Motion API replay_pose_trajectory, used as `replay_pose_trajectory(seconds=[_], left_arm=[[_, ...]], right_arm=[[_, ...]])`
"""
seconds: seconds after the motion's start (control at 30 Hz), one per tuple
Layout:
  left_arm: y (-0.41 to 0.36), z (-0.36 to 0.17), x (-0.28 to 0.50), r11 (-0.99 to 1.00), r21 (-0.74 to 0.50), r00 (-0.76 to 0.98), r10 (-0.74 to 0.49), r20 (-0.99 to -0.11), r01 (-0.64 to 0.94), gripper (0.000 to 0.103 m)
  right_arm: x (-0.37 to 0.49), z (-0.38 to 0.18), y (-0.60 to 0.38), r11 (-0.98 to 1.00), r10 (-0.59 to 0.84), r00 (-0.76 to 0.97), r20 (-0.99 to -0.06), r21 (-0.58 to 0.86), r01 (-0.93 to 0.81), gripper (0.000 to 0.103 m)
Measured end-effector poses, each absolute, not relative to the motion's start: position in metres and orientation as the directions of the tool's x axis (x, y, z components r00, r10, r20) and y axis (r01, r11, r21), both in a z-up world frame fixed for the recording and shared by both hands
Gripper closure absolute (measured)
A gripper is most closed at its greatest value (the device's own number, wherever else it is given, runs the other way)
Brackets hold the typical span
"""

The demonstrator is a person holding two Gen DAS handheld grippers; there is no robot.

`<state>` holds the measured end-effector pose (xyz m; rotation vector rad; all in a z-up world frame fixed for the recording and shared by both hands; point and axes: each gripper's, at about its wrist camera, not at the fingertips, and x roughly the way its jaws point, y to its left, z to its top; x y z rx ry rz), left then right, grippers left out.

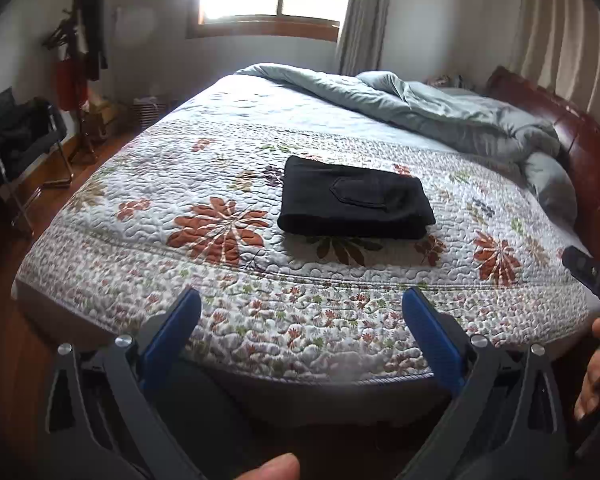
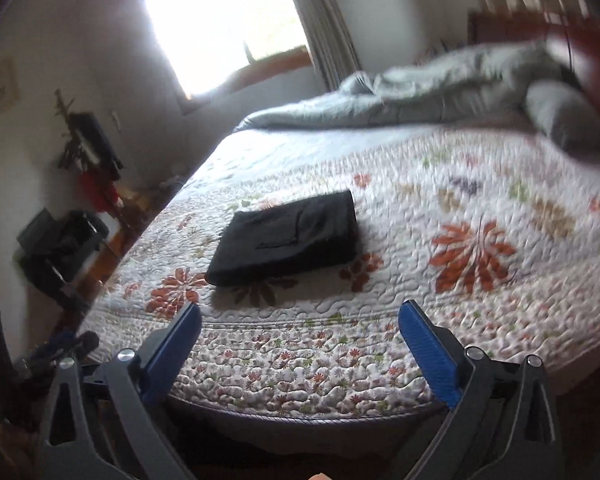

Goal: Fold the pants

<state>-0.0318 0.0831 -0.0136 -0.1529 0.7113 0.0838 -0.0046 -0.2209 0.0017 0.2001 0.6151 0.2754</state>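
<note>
Black pants (image 1: 354, 200) lie folded into a compact rectangle on the floral quilt (image 1: 220, 264). Left gripper (image 1: 300, 300) and right gripper (image 2: 300, 312) hover near the bed's edge, well apart from the pants, jaws wide, empty.

one folded pants (image 1: 355, 200), two grippers, one bed (image 1: 140, 248)

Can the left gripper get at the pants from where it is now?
Probably yes. The left gripper is open and nothing lies on the quilt between it and the folded pants; it just sits back at the bed edge.
</note>
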Motion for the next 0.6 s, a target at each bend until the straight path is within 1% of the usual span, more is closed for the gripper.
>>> replay_pose_trajectory(seconds=[0.07,0.17,0.27,0.33,0.6], left_arm=[[0.085,-0.003,-0.047,0.982,-0.092,0.766,0.068,-0.639,-0.164,0.003],[0.086,0.013,-0.067,0.978,-0.081,0.776,0.102,-0.623,-0.193,0.003],[0.078,0.027,-0.085,0.98,-0.058,0.786,0.118,-0.607,-0.192,0.003],[0.074,0.031,-0.092,0.98,-0.068,0.79,0.108,-0.604,-0.185,0.003],[0.059,0.025,-0.1,0.987,-0.07,0.782,0.071,-0.62,-0.145,0.003]], right_arm=[[-0.027,0.013,-0.207,0.954,0.297,0.799,-0.523,0.194,-0.228,0.004],[-0.047,0.024,-0.192,0.96,0.281,0.803,-0.526,0.138,-0.246,0.004],[-0.059,0.029,-0.183,0.959,0.281,0.793,-0.541,0.127,-0.253,0.004],[-0.065,0.03,-0.178,0.959,0.279,0.782,-0.557,0.126,-0.253,0.004],[-0.069,0.026,-0.169,0.955,0.29,0.76,-0.582,0.123,-0.27,0.004]])
